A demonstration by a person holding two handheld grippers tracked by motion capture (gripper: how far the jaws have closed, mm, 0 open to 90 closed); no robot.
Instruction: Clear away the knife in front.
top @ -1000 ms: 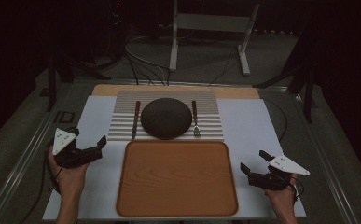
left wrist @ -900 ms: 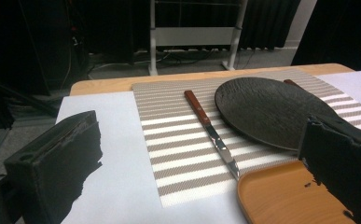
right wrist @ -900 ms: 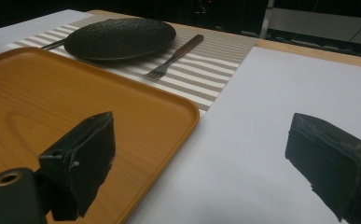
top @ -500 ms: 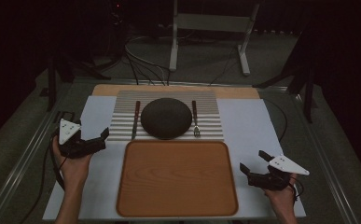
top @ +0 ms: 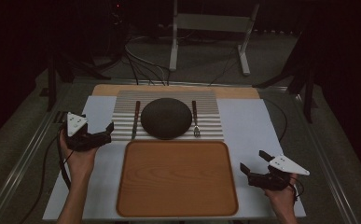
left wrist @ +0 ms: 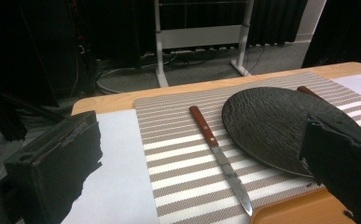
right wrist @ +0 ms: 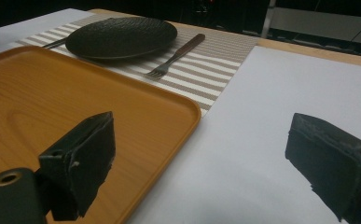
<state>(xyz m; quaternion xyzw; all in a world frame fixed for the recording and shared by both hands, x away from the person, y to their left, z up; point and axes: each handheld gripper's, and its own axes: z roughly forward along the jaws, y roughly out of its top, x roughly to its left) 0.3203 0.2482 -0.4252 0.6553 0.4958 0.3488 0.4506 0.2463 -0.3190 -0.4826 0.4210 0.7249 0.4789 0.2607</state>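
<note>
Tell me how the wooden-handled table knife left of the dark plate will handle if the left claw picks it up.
The wooden-handled table knife looks stiff and light. It lies flat on the striped placemat, so getting jaws under it may be awkward. Its polished blade probably slips; the handle likely grips better.

Two black handheld grippers [top: 104, 135] [top: 254, 163] with chunky jaws, grey three-cornered top plates, trailing dark cables
</note>
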